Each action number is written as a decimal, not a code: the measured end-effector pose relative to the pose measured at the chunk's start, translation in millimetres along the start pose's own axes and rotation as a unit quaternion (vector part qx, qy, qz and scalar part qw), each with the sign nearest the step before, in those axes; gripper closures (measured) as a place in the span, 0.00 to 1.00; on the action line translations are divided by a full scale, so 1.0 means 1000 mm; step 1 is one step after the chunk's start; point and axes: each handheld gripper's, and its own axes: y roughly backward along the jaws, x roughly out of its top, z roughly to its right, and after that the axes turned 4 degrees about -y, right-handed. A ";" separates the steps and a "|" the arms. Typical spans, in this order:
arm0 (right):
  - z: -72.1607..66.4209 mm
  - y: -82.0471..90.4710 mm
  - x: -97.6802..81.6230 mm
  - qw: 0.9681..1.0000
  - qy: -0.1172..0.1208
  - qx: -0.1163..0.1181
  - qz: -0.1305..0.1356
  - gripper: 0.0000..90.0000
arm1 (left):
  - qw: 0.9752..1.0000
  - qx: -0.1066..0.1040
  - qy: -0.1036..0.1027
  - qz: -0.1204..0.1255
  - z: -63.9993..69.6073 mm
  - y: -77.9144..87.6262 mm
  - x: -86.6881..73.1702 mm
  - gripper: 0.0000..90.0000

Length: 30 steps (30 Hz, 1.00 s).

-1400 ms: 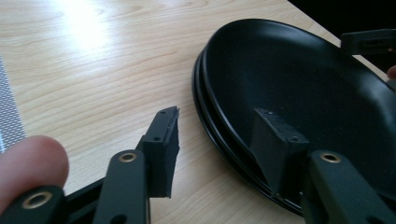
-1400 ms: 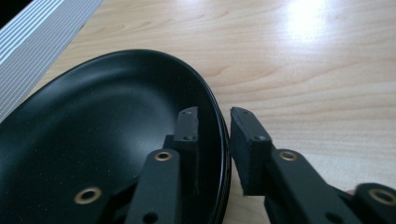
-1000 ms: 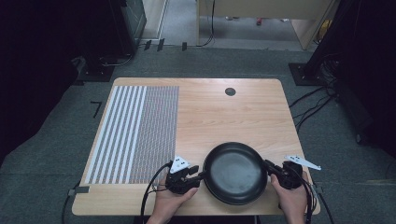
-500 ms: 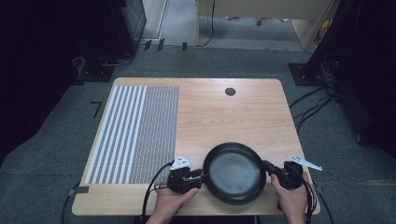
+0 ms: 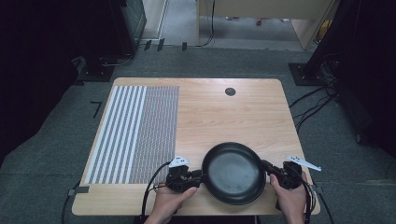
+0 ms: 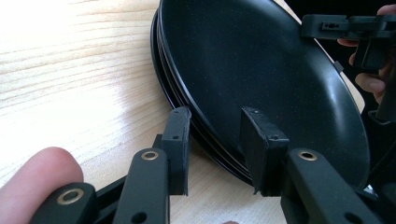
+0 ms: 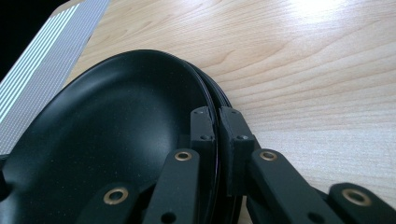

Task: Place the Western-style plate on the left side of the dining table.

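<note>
A stack of black plates point(image 5: 233, 172) lies near the table's front edge, between my two grippers. My left gripper point(image 5: 201, 176) straddles the stack's left rim point(image 6: 205, 140); one finger point(image 6: 178, 140) is outside it and the other over the top plate's inside. Its jaws have just been closing, with the rim between them, but a gap still shows and the pads do not press. My right gripper point(image 5: 267, 167) is shut on the top plate's right rim point(image 7: 205, 93), its pads point(image 7: 201, 126) tight on both faces. The right gripper point(image 6: 355, 28) also shows beyond the plates in the left gripper view.
A grey and white striped mat point(image 5: 135, 133) covers the wooden table's point(image 5: 224, 116) left part. A small black round cap point(image 5: 230, 91) sits near the far edge. Cables point(image 5: 313, 100) run over the floor at the right, and dark equipment stands at both sides.
</note>
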 end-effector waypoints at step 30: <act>-0.005 -0.009 -0.007 0.999 -0.031 0.039 -0.012 0.95 | 0.999 0.034 -0.008 0.023 -0.008 0.032 0.016 0.64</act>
